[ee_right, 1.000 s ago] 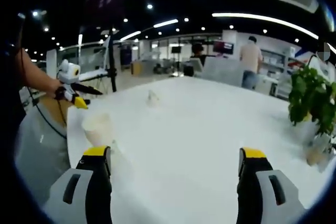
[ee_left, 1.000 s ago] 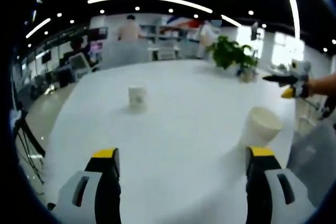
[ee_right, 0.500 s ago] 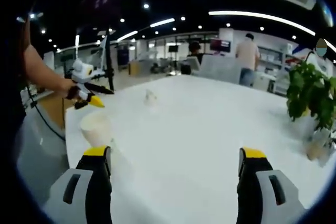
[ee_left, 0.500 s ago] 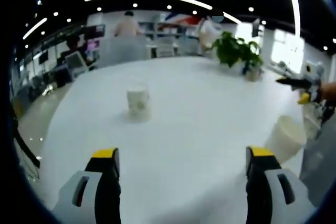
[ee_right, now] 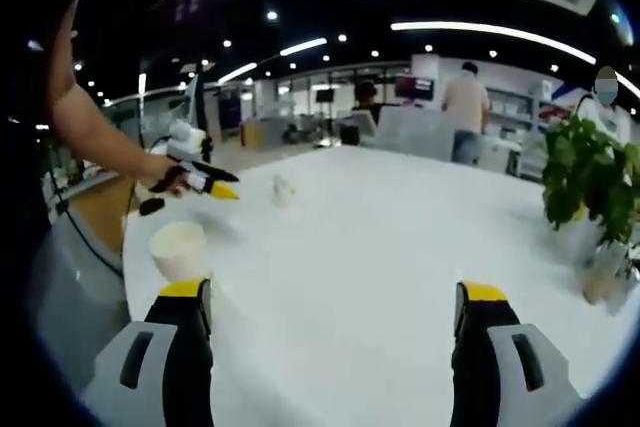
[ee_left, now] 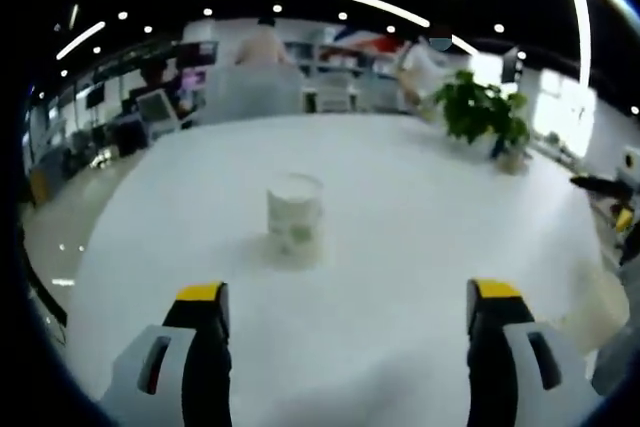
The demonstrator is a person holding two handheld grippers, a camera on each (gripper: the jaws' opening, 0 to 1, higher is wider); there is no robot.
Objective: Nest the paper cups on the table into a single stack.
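On the white worktop [ee_left: 400, 207], a paper cup [ee_left: 294, 213] stands upright dead ahead of the left gripper [ee_left: 340, 307], jaws spread wide and empty, lined up to straddle it. The second cup [ee_right: 178, 250], also upright, sits just beyond the right gripper [ee_right: 335, 302], off its left jaw; those jaws gape empty too. Left looks nearer its cup.
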